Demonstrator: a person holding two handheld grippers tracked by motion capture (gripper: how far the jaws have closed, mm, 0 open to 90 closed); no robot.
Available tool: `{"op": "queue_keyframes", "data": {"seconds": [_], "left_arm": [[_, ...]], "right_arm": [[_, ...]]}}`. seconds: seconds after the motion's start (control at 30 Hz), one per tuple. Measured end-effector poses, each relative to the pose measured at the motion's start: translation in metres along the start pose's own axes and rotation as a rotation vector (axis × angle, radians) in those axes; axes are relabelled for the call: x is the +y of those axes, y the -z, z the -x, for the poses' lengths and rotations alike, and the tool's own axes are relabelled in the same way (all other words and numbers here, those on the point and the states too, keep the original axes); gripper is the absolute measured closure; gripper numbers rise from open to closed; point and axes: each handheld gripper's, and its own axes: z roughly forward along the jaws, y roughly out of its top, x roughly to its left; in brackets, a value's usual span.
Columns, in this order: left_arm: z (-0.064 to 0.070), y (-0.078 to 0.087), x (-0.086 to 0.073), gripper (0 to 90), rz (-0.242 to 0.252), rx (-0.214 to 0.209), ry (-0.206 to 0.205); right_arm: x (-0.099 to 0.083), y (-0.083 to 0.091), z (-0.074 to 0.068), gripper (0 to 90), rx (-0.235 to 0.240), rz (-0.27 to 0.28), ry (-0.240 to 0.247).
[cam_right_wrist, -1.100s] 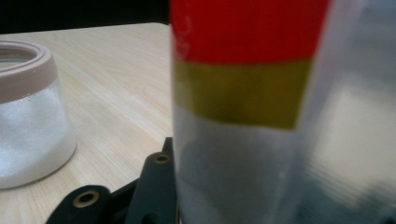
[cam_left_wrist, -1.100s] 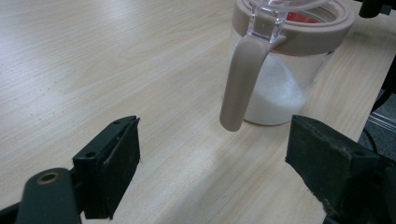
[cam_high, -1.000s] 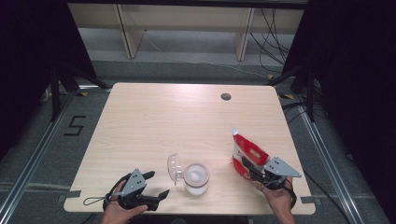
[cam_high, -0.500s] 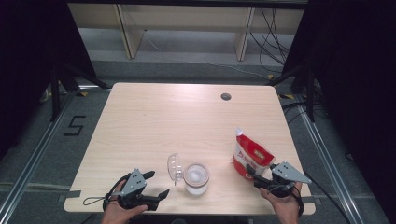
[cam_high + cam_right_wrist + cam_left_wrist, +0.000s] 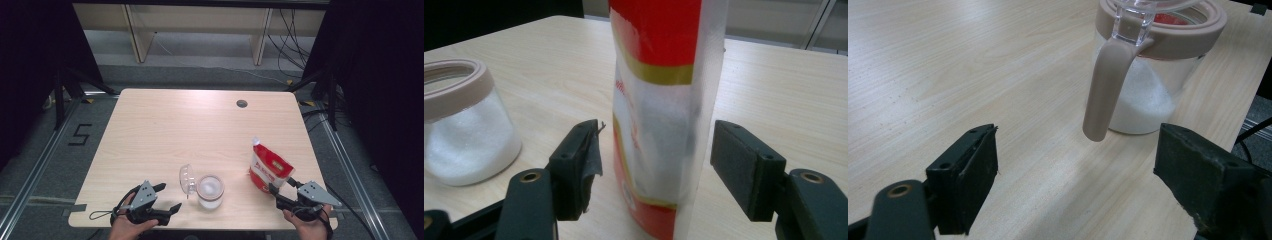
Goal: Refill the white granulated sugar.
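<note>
Far left on the table (image 5: 165,135), near its front edge: left gripper (image 5: 166,197), jaws spread wide, nothing between them, hand (image 5: 131,227) below cut off by the frame. From its own camera, left gripper (image 5: 1075,185) aimed at the jar (image 5: 1153,75), set apart from it, jar top cropped by the upper edge. Just right of that gripper in the high view: jar (image 5: 210,191), clear, white grains inside, hinged lid (image 5: 186,179) standing open on its left side. Lid's beige tab (image 5: 1103,90) hanging down the jar's wall; clear lid itself mostly out of frame. Further right: pouch (image 5: 269,169), red and white, upright, lower corner hidden behind the right gripper (image 5: 284,184). In the right gripper view, right gripper (image 5: 654,165) open wide around the pouch (image 5: 659,115), pads on either side, not pressing. Print on the pouch too blurred to read; top cut off. Jar (image 5: 466,130) at left, half cropped.
</note>
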Motion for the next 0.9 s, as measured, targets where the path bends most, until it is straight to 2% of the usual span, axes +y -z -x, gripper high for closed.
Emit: {"op": "queue_keyframes", "data": {"seconds": [0.03, 0.07, 0.1, 0.13, 0.2, 0.23, 0.27, 0.33, 0.37, 0.47, 0.5, 0.53, 0.6, 0.7, 0.73, 0.77, 0.83, 0.87, 0.9], "left_arm": [[0.000, 0.001, 0.000, 17.0, -0.007, 0.008, 0.000], [0.000, 0.001, 0.000, 17.0, -0.008, 0.008, 0.002], [0.001, 0.001, 0.000, 17.0, -0.008, 0.010, 0.028], [-0.001, 0.000, 0.000, 17.0, -0.003, 0.003, 0.011], [0.001, -0.001, 0.001, 17.0, 0.004, -0.002, 0.037], [0.002, -0.001, 0.001, 17.0, 0.007, -0.003, 0.036], [0.002, -0.001, 0.002, 17.0, 0.003, -0.006, 0.030], [0.003, -0.001, 0.002, 17.0, 0.000, -0.008, 0.025], [0.003, -0.001, 0.002, 17.0, 0.003, -0.009, 0.033], [0.003, -0.002, 0.002, 17.0, 0.006, -0.008, 0.033], [0.003, -0.002, 0.002, 17.0, 0.008, -0.014, 0.036], [0.003, -0.002, 0.002, 17.0, 0.007, -0.011, 0.042], [0.003, -0.002, 0.003, 17.0, 0.007, -0.007, 0.036], [0.003, -0.002, 0.003, 17.0, 0.004, -0.010, 0.035], [0.003, -0.002, 0.003, 17.0, 0.007, -0.014, 0.036], [0.003, -0.002, 0.003, 17.0, 0.003, -0.016, 0.037], [0.003, -0.002, 0.002, 17.0, 0.007, -0.013, 0.036], [0.004, -0.002, 0.002, 17.0, 0.009, -0.011, 0.039], [0.004, -0.002, 0.002, 17.0, 0.008, -0.011, 0.037]], "right_arm": [[0.000, 0.002, 0.000, 36.4, -0.012, -0.008, 0.009], [0.000, 0.001, 0.001, 36.4, -0.002, 0.003, 0.031], [-0.001, 0.002, 0.001, 36.4, -0.010, 0.002, 0.034], [-0.001, 0.004, -0.001, 36.1, -0.017, -0.007, 0.013], [-0.002, 0.006, 0.000, 36.2, 0.000, -0.007, 0.029], [-0.002, 0.006, 0.000, 36.2, 0.005, -0.008, 0.020], [-0.003, 0.007, -0.001, 36.1, -0.012, -0.007, 0.028], [-0.003, 0.010, -0.003, 36.1, -0.017, -0.029, 0.029], [-0.004, 0.010, -0.003, 35.9, -0.021, -0.028, 0.048], [-0.004, 0.012, -0.002, 35.5, -0.015, -0.027, 0.046], [-0.005, 0.012, -0.002, 35.5, -0.004, -0.034, 0.040], [-0.005, 0.013, -0.005, 35.3, -0.009, -0.049, 0.002], [-0.006, 0.014, -0.003, 34.8, -0.006, -0.049, 0.036], [-0.008, 0.015, -0.003, 32.9, -0.003, -0.049, 0.043], [-0.008, 0.016, -0.003, 32.1, -0.001, -0.047, 0.058], [-0.009, 0.016, -0.005, 31.6, 0.012, -0.060, 0.036], [-0.010, 0.016, -0.005, 28.6, 0.014, -0.060, 0.044], [-0.011, 0.017, -0.008, 27.4, 0.012, -0.066, 0.024], [-0.011, 0.017, -0.007, 26.7, 0.017, -0.069, 0.041]]}}
